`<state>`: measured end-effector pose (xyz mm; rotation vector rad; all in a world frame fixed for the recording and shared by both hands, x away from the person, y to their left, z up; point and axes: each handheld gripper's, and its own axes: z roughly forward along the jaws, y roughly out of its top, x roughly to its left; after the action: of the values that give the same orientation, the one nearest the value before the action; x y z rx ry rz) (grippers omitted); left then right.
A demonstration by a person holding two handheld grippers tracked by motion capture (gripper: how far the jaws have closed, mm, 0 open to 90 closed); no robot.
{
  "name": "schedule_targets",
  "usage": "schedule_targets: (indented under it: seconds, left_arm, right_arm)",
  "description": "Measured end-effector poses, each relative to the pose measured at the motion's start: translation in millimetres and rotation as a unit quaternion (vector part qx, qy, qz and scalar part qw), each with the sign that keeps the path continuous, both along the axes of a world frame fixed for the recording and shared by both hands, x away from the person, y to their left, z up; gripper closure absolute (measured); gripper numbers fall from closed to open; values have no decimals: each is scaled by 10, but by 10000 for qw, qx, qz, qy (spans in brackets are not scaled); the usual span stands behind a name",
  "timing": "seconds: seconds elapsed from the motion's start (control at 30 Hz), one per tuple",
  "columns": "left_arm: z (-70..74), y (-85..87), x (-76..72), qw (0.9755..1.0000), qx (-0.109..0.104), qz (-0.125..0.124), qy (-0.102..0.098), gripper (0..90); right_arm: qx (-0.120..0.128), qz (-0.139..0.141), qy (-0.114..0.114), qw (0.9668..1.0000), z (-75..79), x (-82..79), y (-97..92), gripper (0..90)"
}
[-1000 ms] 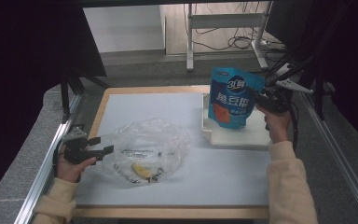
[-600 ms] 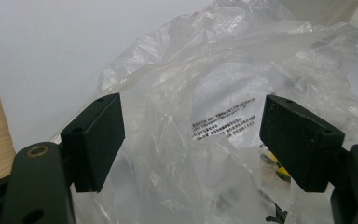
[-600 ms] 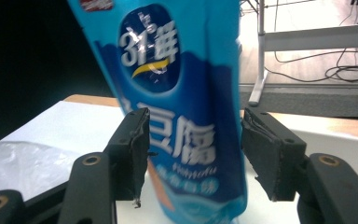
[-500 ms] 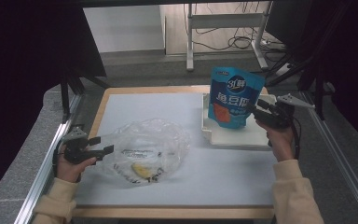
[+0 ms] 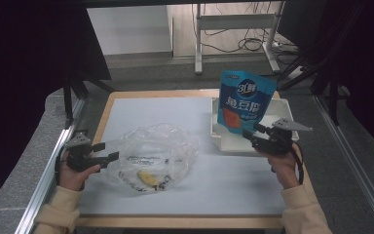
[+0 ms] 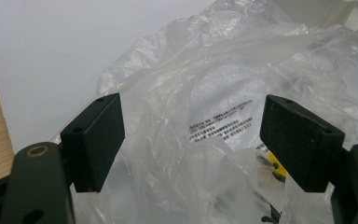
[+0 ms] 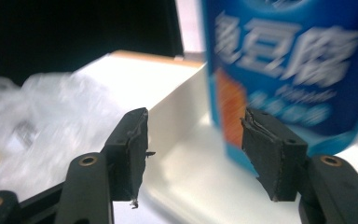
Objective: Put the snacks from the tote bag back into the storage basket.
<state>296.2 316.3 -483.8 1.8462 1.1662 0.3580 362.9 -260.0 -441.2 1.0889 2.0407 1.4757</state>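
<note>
Cream-coloured sleeves are worn on both forearms, ending at the wrists. The left gripper (image 5: 108, 150) is built of 2 black arms, each tipped by a rectangular black pad (image 6: 95, 140) pierced by small holes, with a brass-coloured rivet (image 6: 37, 150) set just behind each pad. The right gripper (image 5: 252, 132) is made alike, though its pads (image 7: 131, 151) are frayed at the edges. A grey 3-cornered plate (image 5: 290, 124) is mounted behind its jaws, and a black cable (image 5: 299, 161) is looped beneath it.
</note>
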Motion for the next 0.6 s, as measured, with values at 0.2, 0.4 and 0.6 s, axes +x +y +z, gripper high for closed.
schedule_targets:
  seconds: [0.2, 0.4, 0.6]
  left_arm:
    - [-5, -20, 0, 10000, 20, -16, 1, 220]
    - [-9, -18, 1, 10000, 23, -23, -15, 218]
    - [-3, -24, -5, 10000, 24, -11, -35, 217]
  right_arm:
    - [15, 324, 193, 9993, -210, -112, 209, 406]
    - [-109, 496, 289, 9983, -389, -179, 356, 404]
    - [-214, 672, 367, 9968, -520, -238, 478, 402]
